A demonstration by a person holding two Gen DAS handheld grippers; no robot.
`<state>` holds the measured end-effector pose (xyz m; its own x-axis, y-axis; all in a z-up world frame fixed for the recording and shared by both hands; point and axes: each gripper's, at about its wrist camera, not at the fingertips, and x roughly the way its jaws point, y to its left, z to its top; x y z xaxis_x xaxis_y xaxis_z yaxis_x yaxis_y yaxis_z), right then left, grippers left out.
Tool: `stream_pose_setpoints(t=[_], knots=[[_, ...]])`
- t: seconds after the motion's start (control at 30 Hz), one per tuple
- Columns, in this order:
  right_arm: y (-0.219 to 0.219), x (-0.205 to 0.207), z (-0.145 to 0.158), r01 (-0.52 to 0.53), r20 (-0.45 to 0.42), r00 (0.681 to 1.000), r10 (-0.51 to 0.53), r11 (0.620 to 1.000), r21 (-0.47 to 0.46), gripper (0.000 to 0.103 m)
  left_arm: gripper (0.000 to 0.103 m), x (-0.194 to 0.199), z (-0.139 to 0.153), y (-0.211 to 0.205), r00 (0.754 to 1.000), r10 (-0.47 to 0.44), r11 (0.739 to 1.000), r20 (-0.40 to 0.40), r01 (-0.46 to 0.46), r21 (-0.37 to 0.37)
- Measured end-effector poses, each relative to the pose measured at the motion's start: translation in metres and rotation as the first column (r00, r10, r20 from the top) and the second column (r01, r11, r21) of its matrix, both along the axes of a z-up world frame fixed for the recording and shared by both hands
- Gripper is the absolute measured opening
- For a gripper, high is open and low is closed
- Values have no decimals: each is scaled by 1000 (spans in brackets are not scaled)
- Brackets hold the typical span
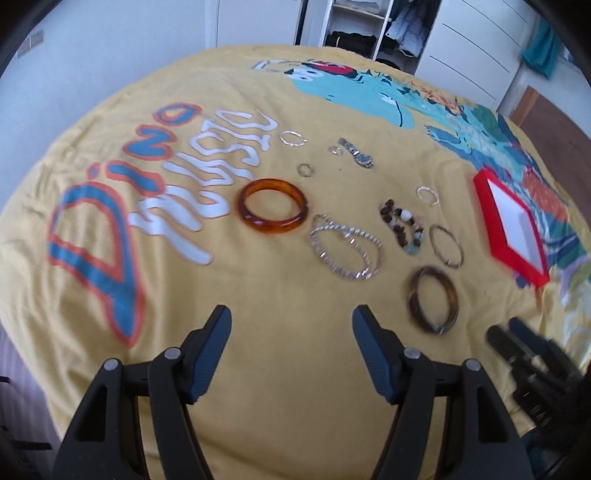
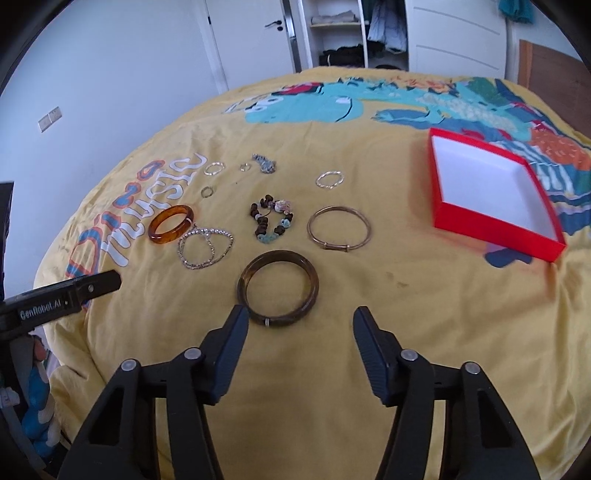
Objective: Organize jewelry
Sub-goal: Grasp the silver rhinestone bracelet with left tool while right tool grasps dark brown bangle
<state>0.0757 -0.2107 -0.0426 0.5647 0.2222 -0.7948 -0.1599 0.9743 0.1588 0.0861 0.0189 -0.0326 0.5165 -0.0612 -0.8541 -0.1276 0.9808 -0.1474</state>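
Jewelry lies spread on a yellow printed bedspread (image 2: 369,332). An amber bangle (image 1: 273,210) (image 2: 171,224), silver chain bracelets (image 1: 347,247) (image 2: 205,247), a beaded bracelet (image 1: 402,225) (image 2: 271,218), a thin gold bangle (image 1: 446,245) (image 2: 339,229), a dark brown bangle (image 1: 433,300) (image 2: 277,293), small rings (image 1: 293,139) (image 2: 330,180) and a watch (image 1: 356,152) (image 2: 264,163). An open red box (image 1: 511,225) (image 2: 491,192) with white inside sits at the right. My left gripper (image 1: 291,321) and right gripper (image 2: 299,321) are both open and empty, above the cloth.
An open wardrobe (image 2: 347,33) and a white door (image 2: 255,40) stand beyond the bed. My right gripper's body shows at the lower right of the left wrist view (image 1: 532,354); my left gripper shows at the left edge of the right wrist view (image 2: 62,297).
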Motion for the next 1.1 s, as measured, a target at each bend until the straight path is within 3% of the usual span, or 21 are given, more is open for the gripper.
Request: stream_pose_setpoints(t=[0.33,0.53,0.67,0.73,0.8,1.0,1.1], knots=[[3,51,-42,-17,-97,995,19,1000,21,42,66,60,-43,-9,991,79,995,-108,-85,-52],[9,68,-64,-50,-136,989,52,999,21,31,65,75,-67,-18,978,130,991,-164,-133,-13],[9,73,-72,-62,-141,988,65,998,26,26,65,82,-73,-23,977,140,990,-162,-135,42],[9,74,-72,-72,-138,988,75,997,25,17,60,82,-73,-25,977,143,989,-156,-135,62],[9,74,-72,-80,-136,987,83,996,27,11,44,81,-71,-29,980,137,988,-143,-124,92],[4,65,-67,-75,-133,988,79,997,36,9,6,73,-65,-37,987,92,989,-128,-75,131],[0,55,-60,-68,-125,990,72,997,34,9,3,65,-59,-34,988,74,992,-132,-59,112]])
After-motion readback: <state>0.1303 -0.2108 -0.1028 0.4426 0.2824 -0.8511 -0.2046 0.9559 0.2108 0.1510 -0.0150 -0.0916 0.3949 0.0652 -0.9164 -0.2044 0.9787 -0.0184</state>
